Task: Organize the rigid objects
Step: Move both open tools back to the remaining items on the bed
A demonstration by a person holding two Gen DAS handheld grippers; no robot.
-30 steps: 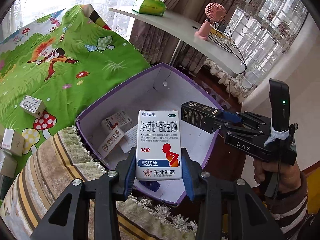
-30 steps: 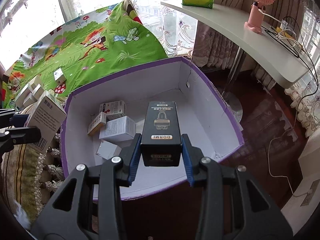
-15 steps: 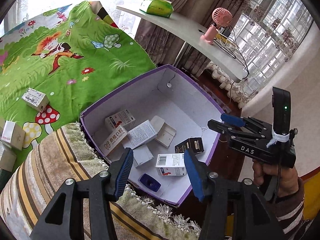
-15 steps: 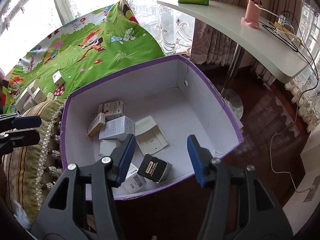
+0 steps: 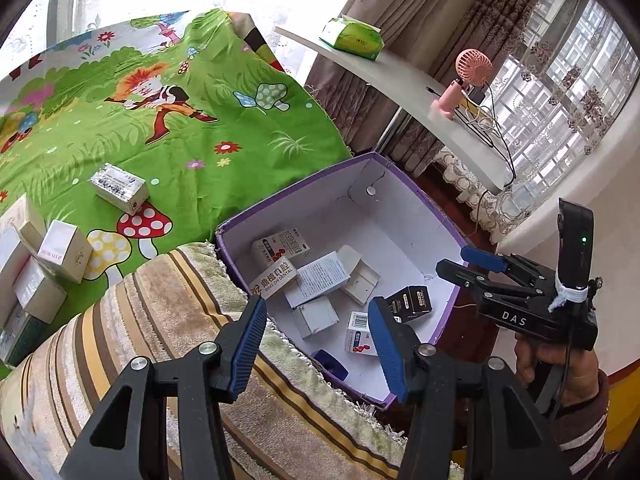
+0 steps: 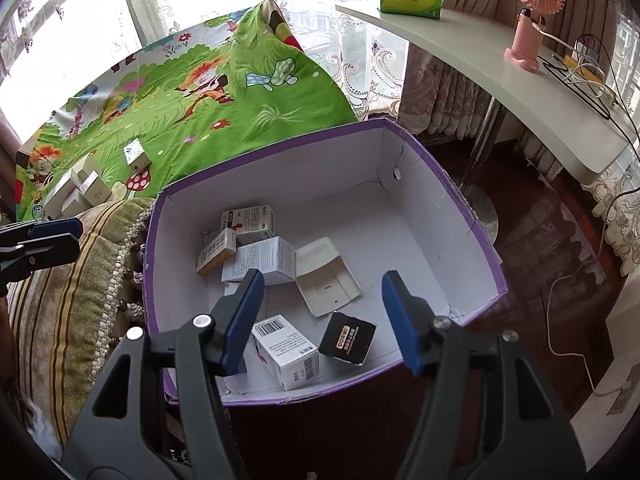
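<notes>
We hold both claws above the purple box [image 6: 476,236]. Our left claw [image 5: 316,344] stands apart with nothing between its pads; our right claw [image 6: 322,320] is opening, also empty. The black carton [image 6: 347,338] and white barcode carton [image 6: 286,350] lie on the box floor, near its front wall.

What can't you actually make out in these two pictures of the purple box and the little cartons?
- Small blue object in the purple box: left wrist view, too small to identify; in the right wrist view the right gripper covers it.
- Stacked cartons on the green cloth: cut off by the picture edge, left wrist view.
- Print on the barcode carton: too small to read.
- Person: only a hand shows.
</notes>
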